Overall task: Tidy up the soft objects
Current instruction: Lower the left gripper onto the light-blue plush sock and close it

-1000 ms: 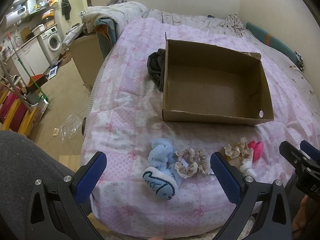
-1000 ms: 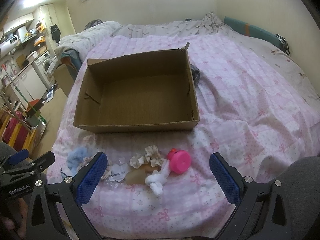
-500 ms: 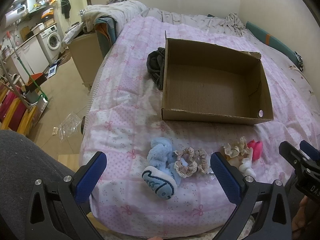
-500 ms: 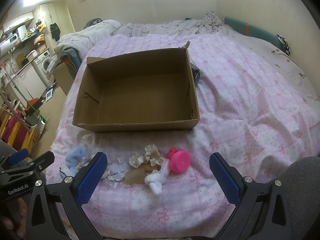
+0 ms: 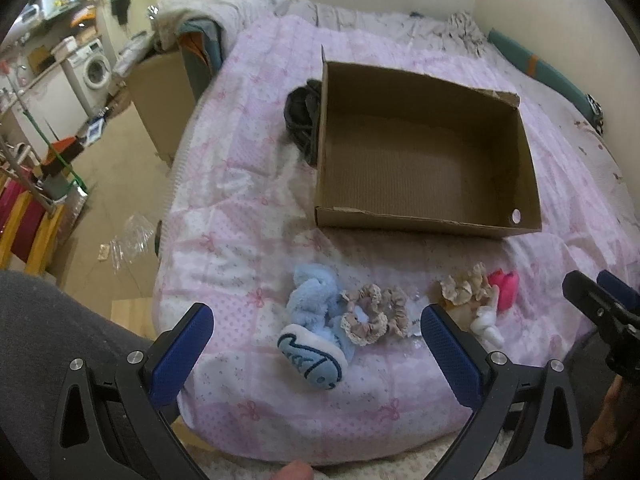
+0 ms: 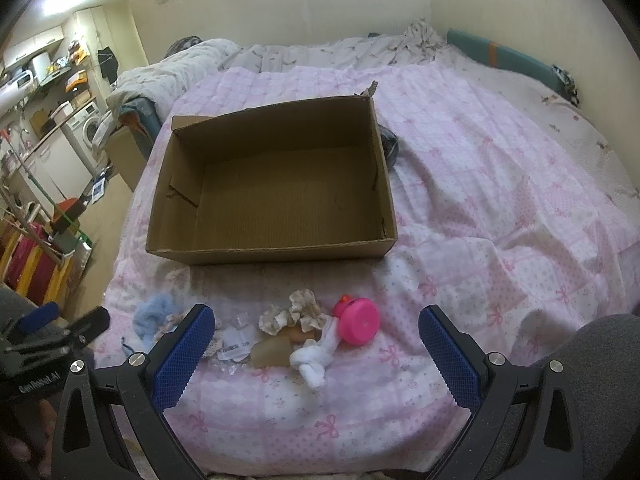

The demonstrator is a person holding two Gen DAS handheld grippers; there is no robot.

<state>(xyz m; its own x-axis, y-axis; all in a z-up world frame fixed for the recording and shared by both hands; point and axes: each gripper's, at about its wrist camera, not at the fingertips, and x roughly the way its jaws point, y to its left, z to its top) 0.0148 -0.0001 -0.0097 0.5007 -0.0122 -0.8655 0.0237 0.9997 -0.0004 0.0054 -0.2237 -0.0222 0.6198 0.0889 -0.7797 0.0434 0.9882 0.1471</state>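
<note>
A pink patterned bed [image 5: 248, 184] carries one open cardboard box [image 6: 272, 184], which half hides a dark garment [image 5: 300, 120] just beside its wall. Nearer the bed's edge lie a blue fluffy sock [image 5: 312, 320], a beige scrunchie [image 5: 372, 314], a cream scrunchie [image 6: 294, 312], a knotted white sock [image 6: 316, 360] and a pink toy [image 6: 358, 320] of unclear shape. The left gripper [image 5: 316, 344] and right gripper [image 6: 316, 344] both hang over them, spread wide and holding nothing.

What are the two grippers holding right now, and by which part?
Nothing. The left gripper and the right gripper are both open, above the bed's near edge.
</note>
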